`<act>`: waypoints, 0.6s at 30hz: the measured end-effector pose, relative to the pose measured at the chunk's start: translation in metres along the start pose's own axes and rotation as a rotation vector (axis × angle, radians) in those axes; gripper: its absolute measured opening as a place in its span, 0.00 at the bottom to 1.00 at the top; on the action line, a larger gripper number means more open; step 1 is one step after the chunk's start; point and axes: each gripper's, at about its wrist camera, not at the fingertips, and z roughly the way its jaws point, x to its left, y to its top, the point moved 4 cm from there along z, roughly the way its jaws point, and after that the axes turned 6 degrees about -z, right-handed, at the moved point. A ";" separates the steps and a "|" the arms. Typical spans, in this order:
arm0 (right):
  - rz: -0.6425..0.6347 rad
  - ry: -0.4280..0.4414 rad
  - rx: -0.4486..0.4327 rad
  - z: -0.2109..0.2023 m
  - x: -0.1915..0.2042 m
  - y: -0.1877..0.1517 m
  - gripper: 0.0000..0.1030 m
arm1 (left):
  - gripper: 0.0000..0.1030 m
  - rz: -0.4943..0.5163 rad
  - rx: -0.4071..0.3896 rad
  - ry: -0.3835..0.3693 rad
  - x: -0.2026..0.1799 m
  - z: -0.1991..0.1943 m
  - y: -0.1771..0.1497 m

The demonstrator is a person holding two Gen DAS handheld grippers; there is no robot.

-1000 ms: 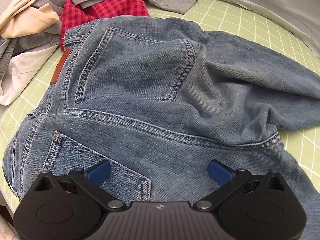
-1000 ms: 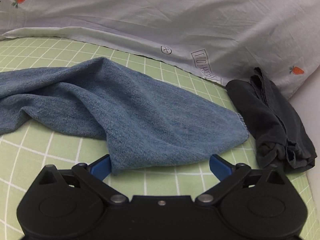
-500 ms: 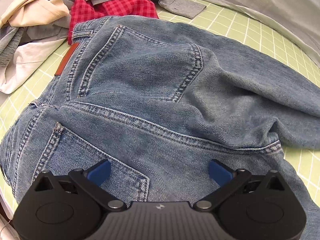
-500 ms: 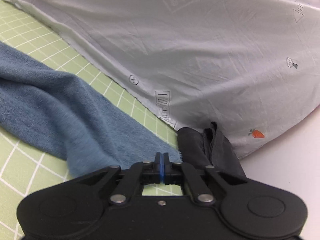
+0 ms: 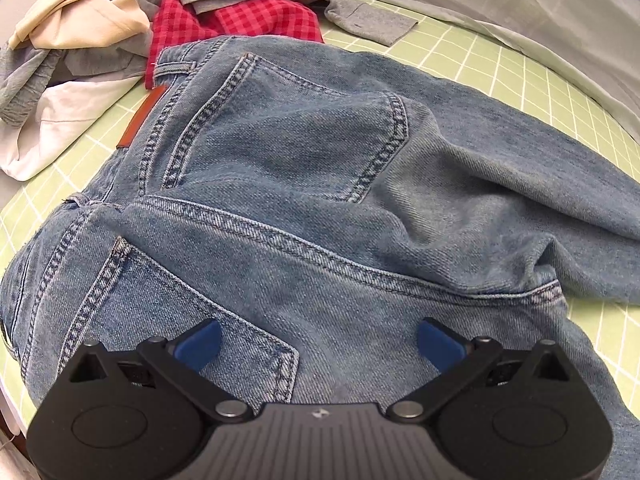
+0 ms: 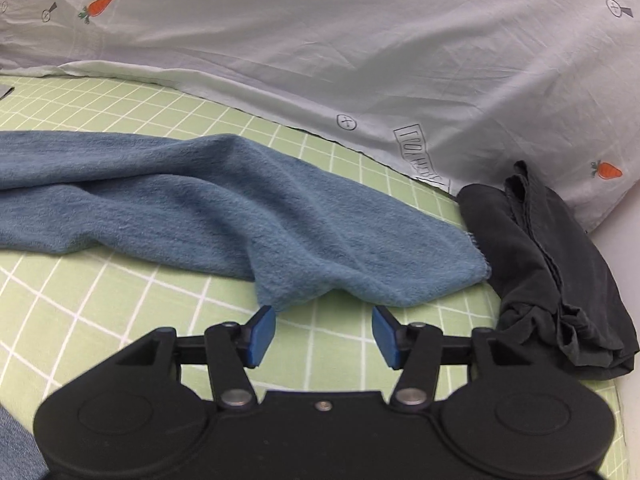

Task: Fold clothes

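Blue jeans (image 5: 304, 184) lie back side up on the green checked sheet (image 5: 520, 60), both back pockets and a brown waist patch showing. My left gripper (image 5: 318, 344) hovers wide open over the seat, near the lower pocket, with nothing pinched. In the right wrist view one jeans leg (image 6: 248, 216) stretches from the left, its frayed hem just beyond my right gripper (image 6: 323, 334). That gripper's jaws are opening; the hem edge lies just past the blue pads (image 6: 260, 332), which do not press on it.
A heap of loose clothes, red checked (image 5: 240, 20), grey and cream, lies beyond the waistband. A folded dark garment (image 6: 560, 272) sits right of the hem. A pale carrot-print cover (image 6: 360, 40) borders the sheet's far side.
The right gripper was wide open, then shut at the jeans hem and lifted it, and now it has parted again with the hem lying flat. The left gripper stayed open over the seat.
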 end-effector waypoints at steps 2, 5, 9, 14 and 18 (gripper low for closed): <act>-0.043 -0.026 0.011 0.007 0.009 0.002 0.56 | 1.00 -0.001 0.003 0.000 0.000 0.000 0.000; -0.077 -0.084 0.028 0.019 0.014 0.005 0.64 | 1.00 -0.001 0.006 0.000 0.000 0.000 0.000; -0.077 -0.155 0.021 0.026 0.008 0.010 0.68 | 1.00 -0.003 0.005 0.000 -0.001 0.000 0.001; 0.004 -0.193 -0.088 0.021 -0.012 0.018 0.55 | 1.00 -0.005 0.002 -0.003 -0.001 0.000 0.001; 0.015 -0.169 -0.093 0.029 -0.022 0.025 0.36 | 1.00 -0.006 0.000 -0.002 -0.001 0.000 0.001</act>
